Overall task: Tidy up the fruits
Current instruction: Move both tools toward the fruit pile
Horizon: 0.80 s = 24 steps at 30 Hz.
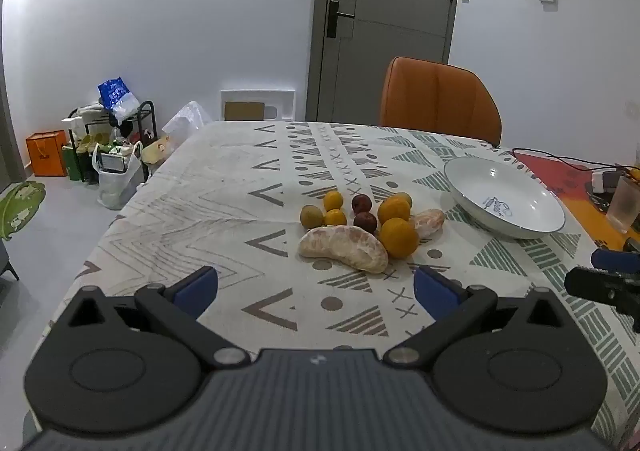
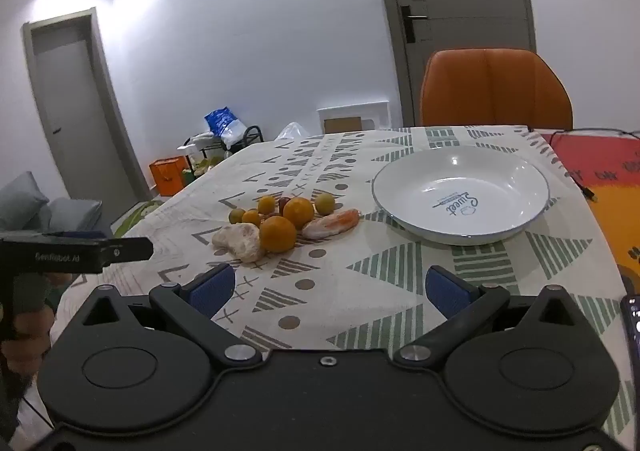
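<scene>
A cluster of fruit lies on the patterned tablecloth: a big peeled pomelo segment (image 1: 346, 248), a second segment (image 1: 430, 221), oranges (image 1: 398, 237), small yellow fruits (image 1: 333, 200), a green one (image 1: 311, 216) and dark red ones (image 1: 365, 221). The cluster also shows in the right wrist view (image 2: 277, 233). A white bowl (image 1: 472, 175) (image 2: 516, 175) stands empty to the right of the fruit. My left gripper (image 1: 316, 291) is open and empty, just short of the fruit. My right gripper (image 2: 330, 291) is open and empty, nearer the table's front, between fruit and bowl.
An orange chair (image 1: 438, 99) stands at the table's far side. A glass (image 1: 624, 205), cables and a red mat (image 2: 600, 163) lie at the right. A phone (image 2: 632, 323) lies at the right front edge. Bags and a rack (image 1: 112, 139) stand on the floor left.
</scene>
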### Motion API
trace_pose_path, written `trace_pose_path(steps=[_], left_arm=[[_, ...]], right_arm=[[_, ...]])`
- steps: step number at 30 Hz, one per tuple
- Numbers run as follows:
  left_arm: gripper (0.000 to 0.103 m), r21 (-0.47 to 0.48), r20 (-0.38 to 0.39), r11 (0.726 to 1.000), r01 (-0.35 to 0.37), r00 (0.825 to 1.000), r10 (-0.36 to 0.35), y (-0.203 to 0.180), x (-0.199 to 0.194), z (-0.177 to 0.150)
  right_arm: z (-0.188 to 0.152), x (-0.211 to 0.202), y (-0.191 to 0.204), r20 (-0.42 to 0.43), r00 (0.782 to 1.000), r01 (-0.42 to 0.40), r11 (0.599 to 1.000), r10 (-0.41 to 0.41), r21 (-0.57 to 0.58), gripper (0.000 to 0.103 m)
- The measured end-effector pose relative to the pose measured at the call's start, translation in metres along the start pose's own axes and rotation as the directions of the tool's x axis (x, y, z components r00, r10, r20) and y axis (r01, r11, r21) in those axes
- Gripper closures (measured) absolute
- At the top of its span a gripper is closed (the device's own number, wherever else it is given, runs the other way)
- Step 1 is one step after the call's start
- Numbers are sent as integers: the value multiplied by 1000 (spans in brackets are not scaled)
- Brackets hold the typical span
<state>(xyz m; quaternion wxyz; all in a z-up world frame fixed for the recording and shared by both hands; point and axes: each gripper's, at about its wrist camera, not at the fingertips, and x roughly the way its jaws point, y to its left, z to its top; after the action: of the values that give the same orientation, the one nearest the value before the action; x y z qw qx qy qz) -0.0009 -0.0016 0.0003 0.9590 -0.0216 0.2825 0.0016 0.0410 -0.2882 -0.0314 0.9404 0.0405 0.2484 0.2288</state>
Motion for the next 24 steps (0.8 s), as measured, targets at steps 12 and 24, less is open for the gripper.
trace_pose_path(steps=[12,24], left_arm=[[0,-39,-35,999,2,999,-4,3,6,-2],[0,-25,-41,1000,13,999,-15,-2,4,-3]], right_arm=[[-1,3,2,-19,1000,4,999,-4,-38,0],[-5,4,4,-43,999,-15,999,14,-32,0]])
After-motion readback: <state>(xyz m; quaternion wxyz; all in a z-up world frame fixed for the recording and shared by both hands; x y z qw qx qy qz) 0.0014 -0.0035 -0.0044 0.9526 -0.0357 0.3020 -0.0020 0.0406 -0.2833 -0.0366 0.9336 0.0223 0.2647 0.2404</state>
